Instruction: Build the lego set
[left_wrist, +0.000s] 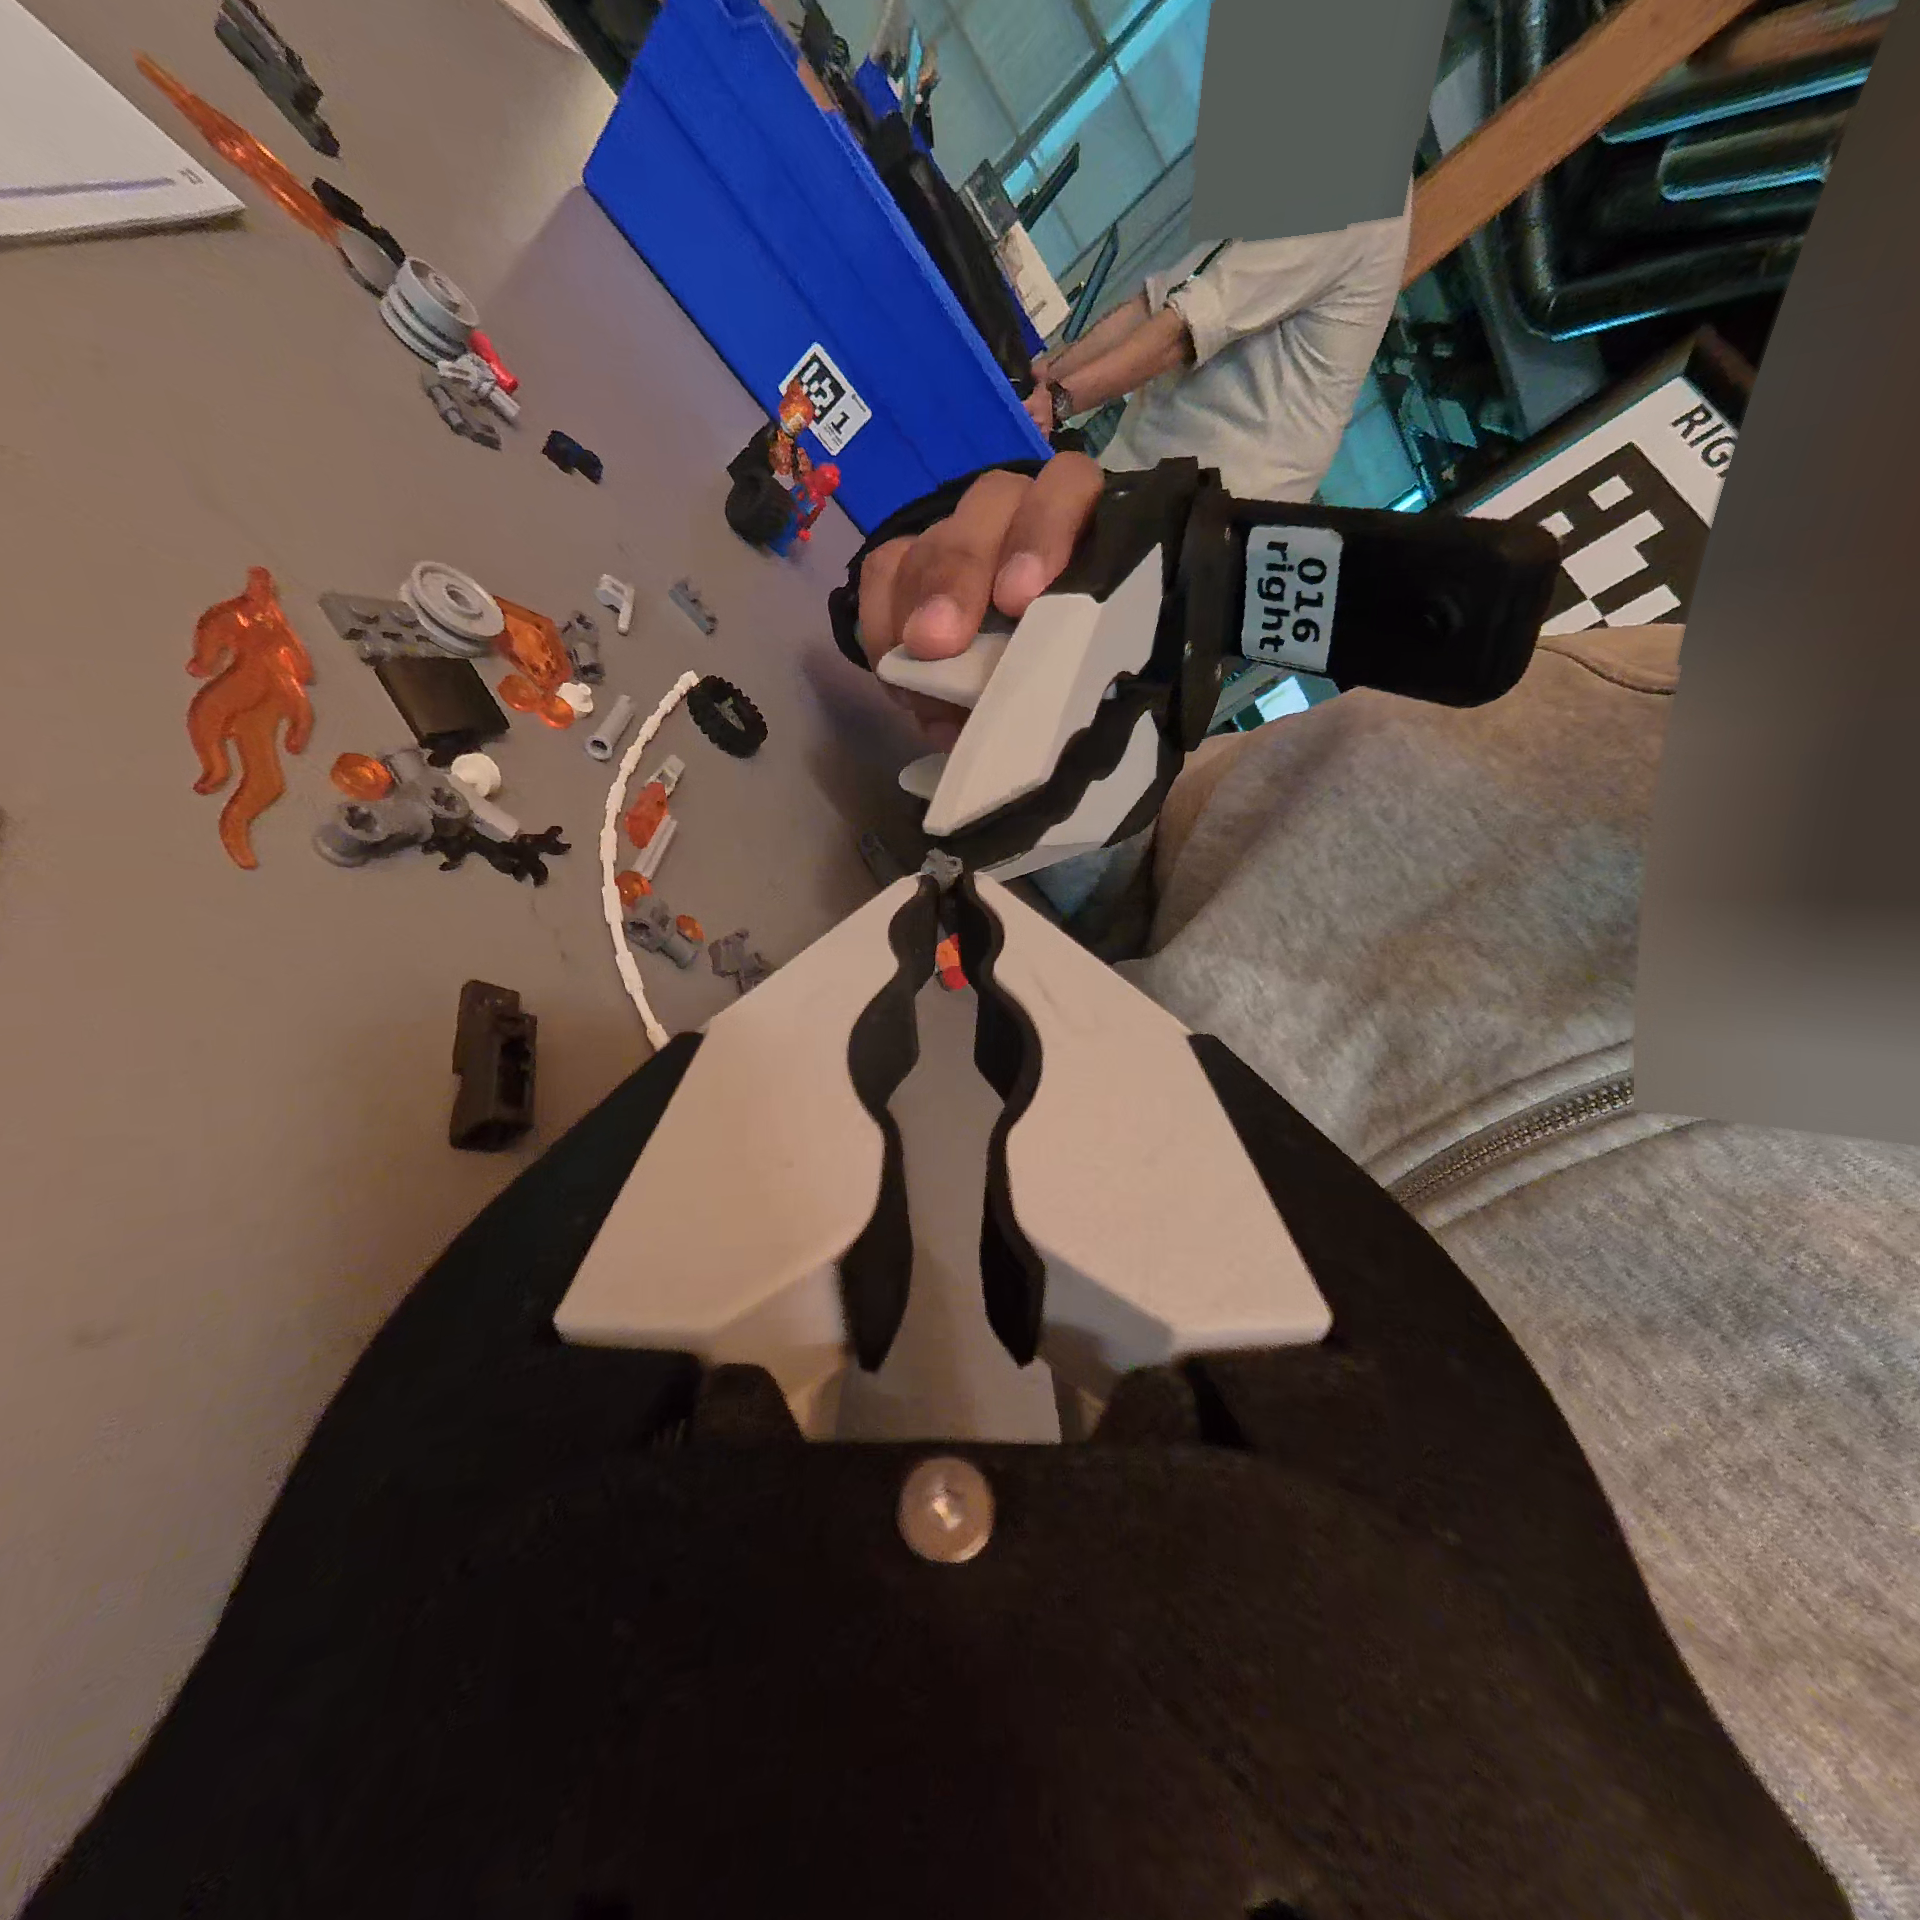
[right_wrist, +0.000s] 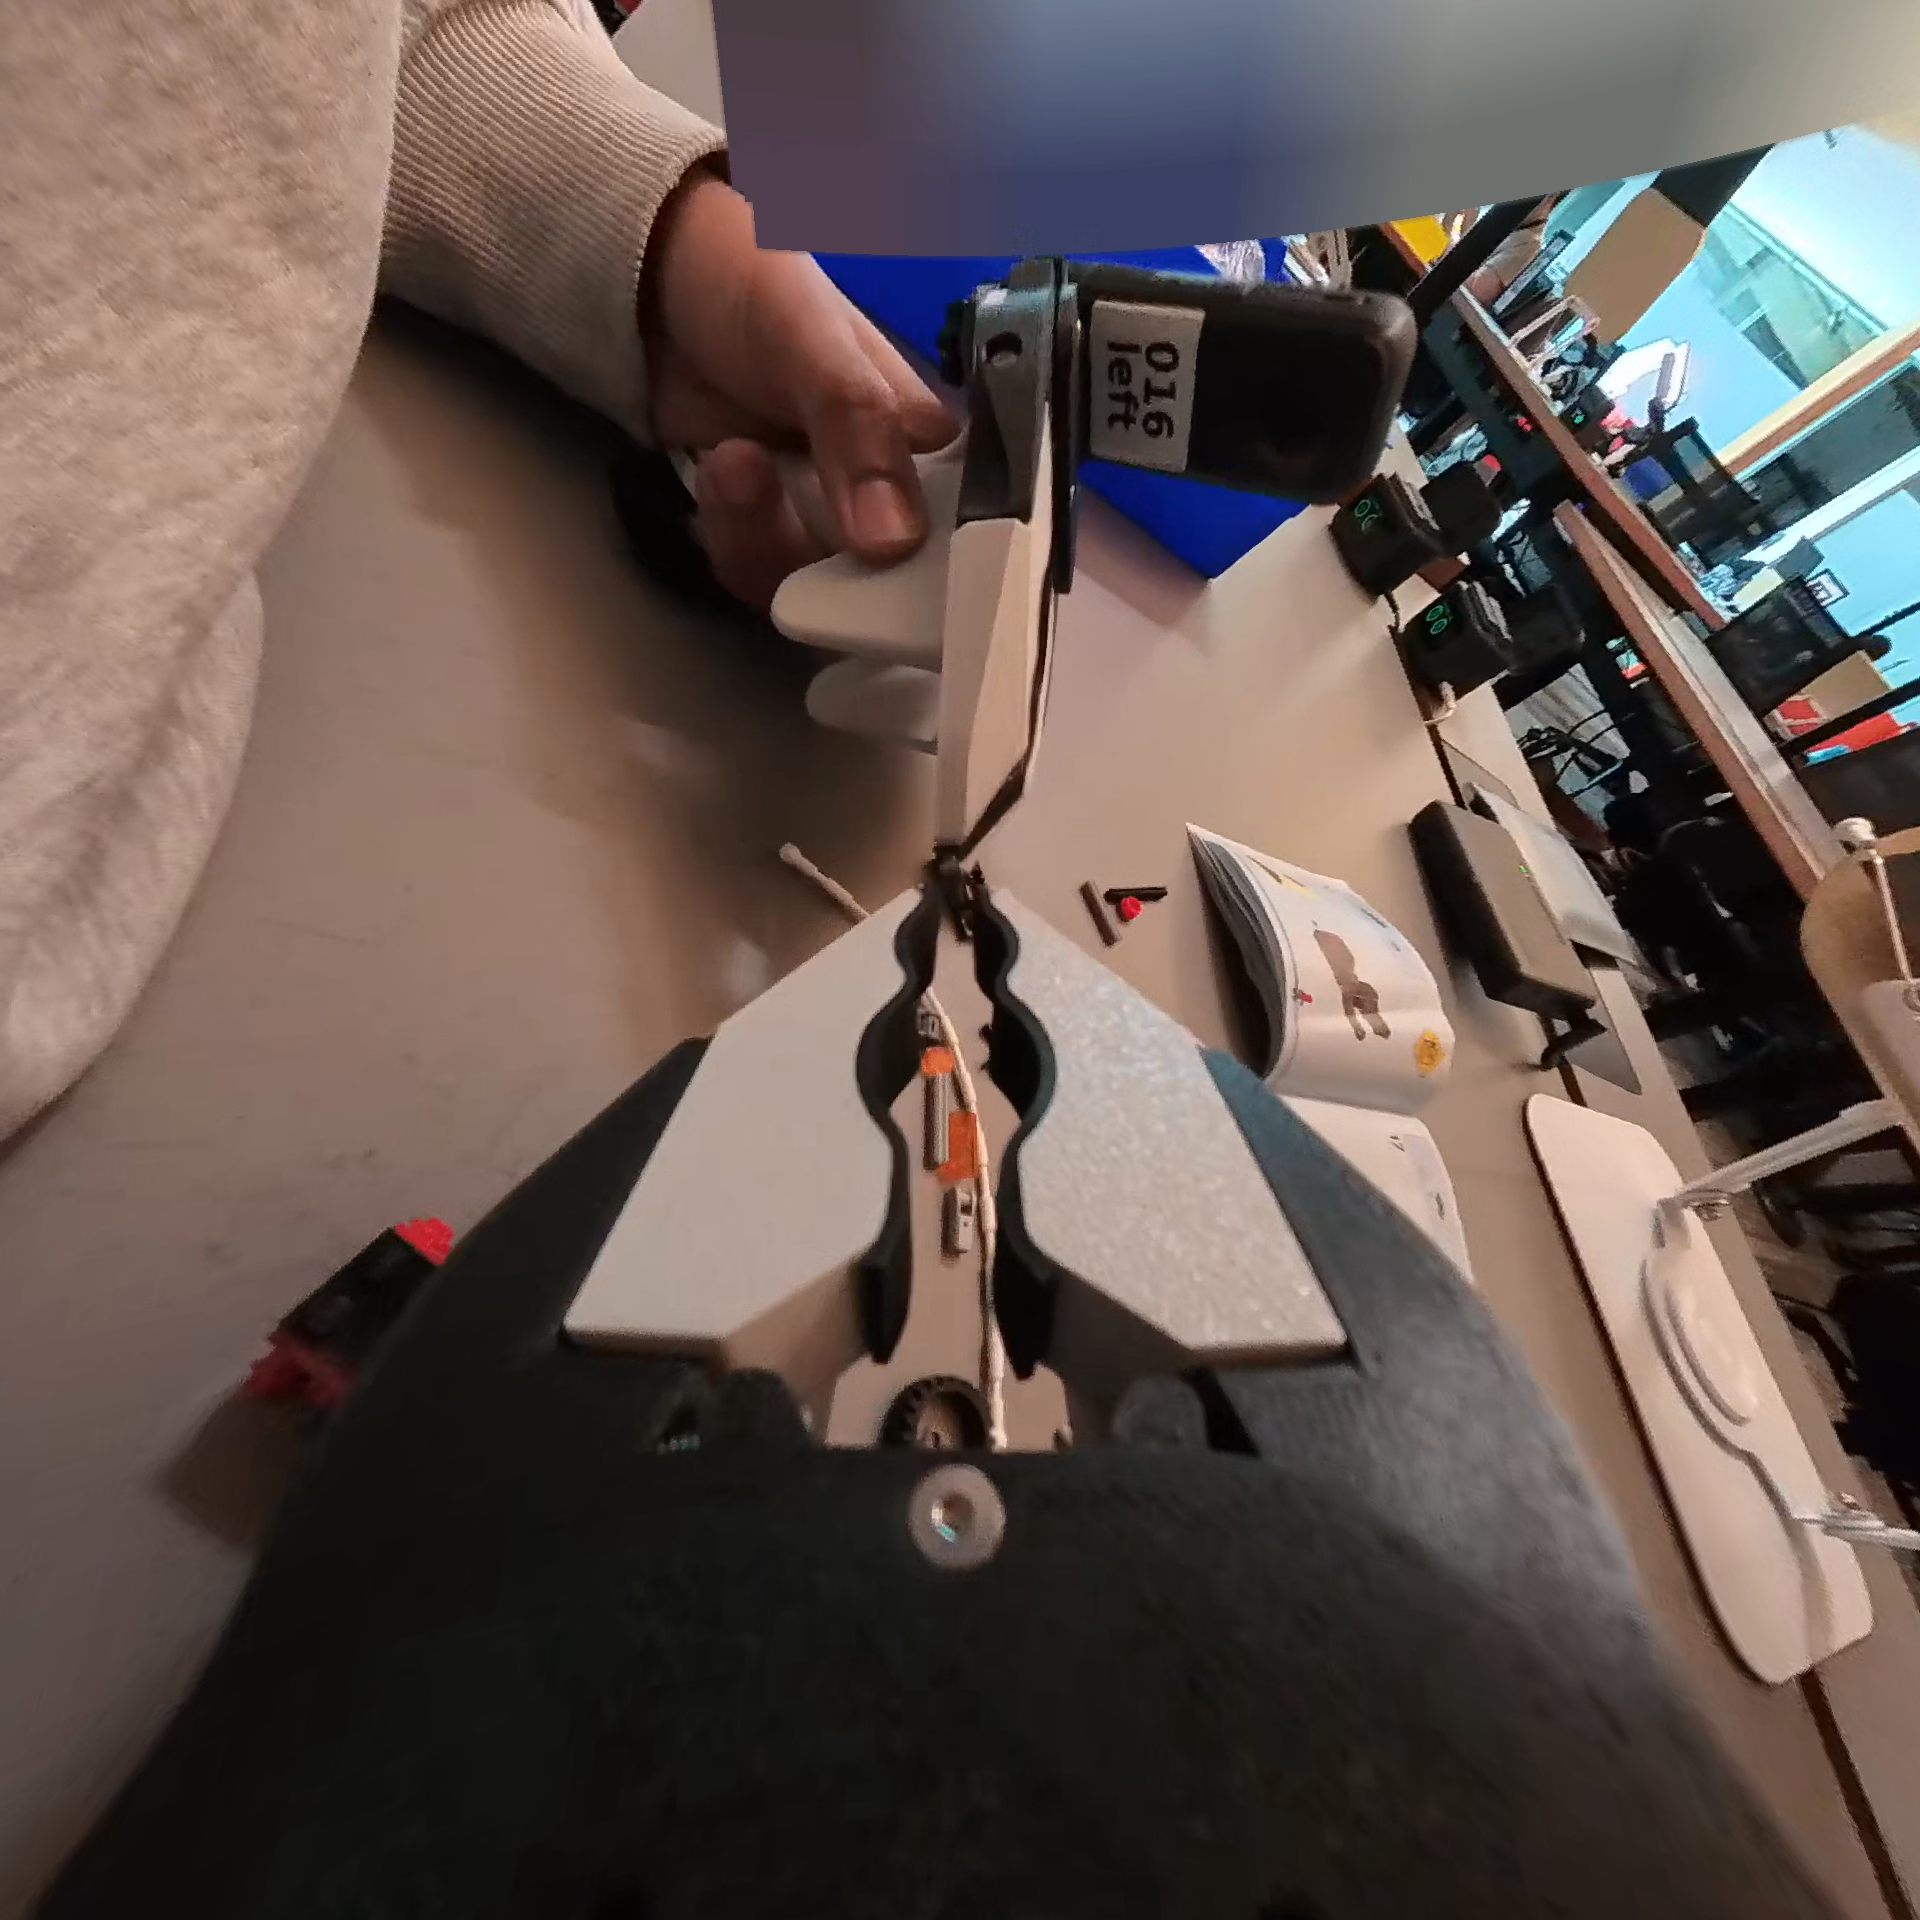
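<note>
My left gripper (left_wrist: 940, 883) is shut on a small grey lego piece (left_wrist: 940, 864) at its very tips, held above the table. My right gripper (right_wrist: 951, 902) is also shut, and its tips meet the left gripper's tips on the same small dark-grey piece (right_wrist: 951, 873). In the left wrist view the right gripper (left_wrist: 940, 831) comes down from the upper right. In the right wrist view the left gripper (right_wrist: 951, 854) comes down from above. The piece is too small to tell whether it is one part or two. Loose lego parts lie on the grey table (left_wrist: 156, 1143).
Orange flame pieces (left_wrist: 249, 707), grey wheels (left_wrist: 452, 603), a black tyre (left_wrist: 727, 717), a white chain (left_wrist: 623, 831) and a black brick (left_wrist: 494, 1081) lie to the left. Minifigures (left_wrist: 795, 488) stand by a blue bin (left_wrist: 810, 270). An instruction booklet (right_wrist: 1340, 987) lies to the right, and a red-black piece (right_wrist: 343, 1320) near my right gripper.
</note>
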